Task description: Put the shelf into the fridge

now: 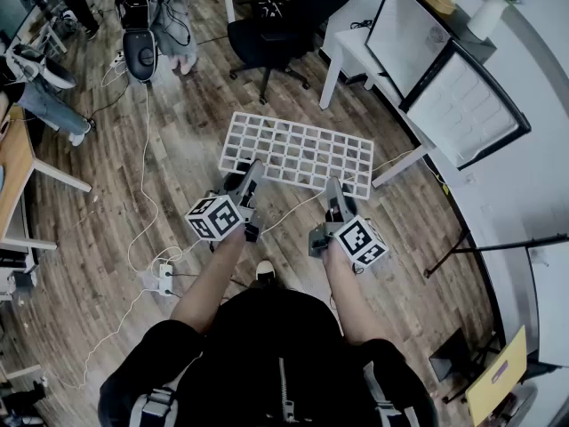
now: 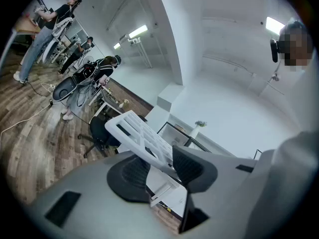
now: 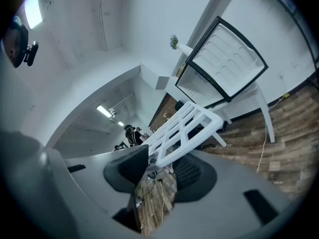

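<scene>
- The shelf (image 1: 298, 154), a white grid panel, is off the wooden floor (image 1: 178, 149). It hangs roughly level in front of the person, at 12 o'clock from the body in the head view.
- The left tongs (image 1: 253, 172) are clamped on the shelf's near edge at about its 7 o'clock. In the left gripper view the rim sits pinched between the two dark pads (image 2: 132, 176).
- The right tongs (image 1: 334, 188) are closed on the same edge at about 5 o'clock. The right gripper view shows a grid bar squeezed between that pair of pads (image 3: 192, 173).
- Both pairs of jaws stand wide, probably because the rim they bite is thick.
- Holding one long edge at two spread points likely keeps the broad, light panel from swinging or twisting. It also leaves the far edge free to go in first.
- The fridge (image 1: 411, 36) stands on a white tabletop (image 1: 351, 43) at about 1 o'clock from the shelf, well apart from it. Its fridge door (image 1: 464, 105) is swung open, so the cavity is ready to take the panel.
- A black office chair (image 1: 284, 20) sits at 12 o'clock beyond the shelf, and white cables (image 1: 147, 194) trail over the floor at 9 o'clock. Carrying the panel high probably helps it clear both.
- My read is that this is the carry stage. The shelf will need turning toward 1 o'clock and raising to the height of the opening.
</scene>
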A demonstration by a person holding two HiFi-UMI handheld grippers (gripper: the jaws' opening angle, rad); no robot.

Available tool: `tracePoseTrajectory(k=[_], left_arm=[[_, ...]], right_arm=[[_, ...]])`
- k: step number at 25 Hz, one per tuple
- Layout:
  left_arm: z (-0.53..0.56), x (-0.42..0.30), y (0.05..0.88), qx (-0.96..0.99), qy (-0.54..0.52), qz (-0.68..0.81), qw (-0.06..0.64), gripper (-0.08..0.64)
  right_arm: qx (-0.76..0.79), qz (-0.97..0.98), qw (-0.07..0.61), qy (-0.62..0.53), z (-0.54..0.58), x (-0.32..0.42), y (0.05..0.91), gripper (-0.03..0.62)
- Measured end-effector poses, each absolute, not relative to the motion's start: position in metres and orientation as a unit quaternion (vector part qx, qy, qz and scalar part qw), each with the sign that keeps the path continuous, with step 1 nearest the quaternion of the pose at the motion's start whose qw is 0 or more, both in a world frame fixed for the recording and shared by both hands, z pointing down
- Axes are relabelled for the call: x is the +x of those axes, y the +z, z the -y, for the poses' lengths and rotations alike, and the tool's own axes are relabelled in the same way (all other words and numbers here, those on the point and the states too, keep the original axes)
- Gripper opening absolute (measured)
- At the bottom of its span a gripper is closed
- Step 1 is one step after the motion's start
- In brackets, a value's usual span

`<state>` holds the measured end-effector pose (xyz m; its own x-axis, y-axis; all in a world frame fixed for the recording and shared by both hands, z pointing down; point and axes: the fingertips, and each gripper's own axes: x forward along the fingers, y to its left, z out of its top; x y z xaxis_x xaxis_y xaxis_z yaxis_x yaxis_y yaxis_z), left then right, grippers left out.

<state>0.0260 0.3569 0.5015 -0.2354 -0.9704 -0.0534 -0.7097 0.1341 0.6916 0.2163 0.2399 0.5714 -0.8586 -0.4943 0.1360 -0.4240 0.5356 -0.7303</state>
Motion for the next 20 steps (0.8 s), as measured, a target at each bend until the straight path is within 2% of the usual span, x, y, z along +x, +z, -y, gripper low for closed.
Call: tracePoseTrajectory(k=[5, 20], left_arm=[[-0.365, 0.034, 0.498, 0.584, -0.311, 0.721, 0.208, 0.16], [-0.365, 0.017, 0.511, 0.6, -0.304, 0.707, 0.217, 0.16]], right_arm=[[-0.262, -0.877, 0.053, -0.4, -0.246, 0.223, 0.521, 0.163], [-0.286, -0.867, 0.062, -0.403, -0.254, 0.215, 0.543, 0.161]])
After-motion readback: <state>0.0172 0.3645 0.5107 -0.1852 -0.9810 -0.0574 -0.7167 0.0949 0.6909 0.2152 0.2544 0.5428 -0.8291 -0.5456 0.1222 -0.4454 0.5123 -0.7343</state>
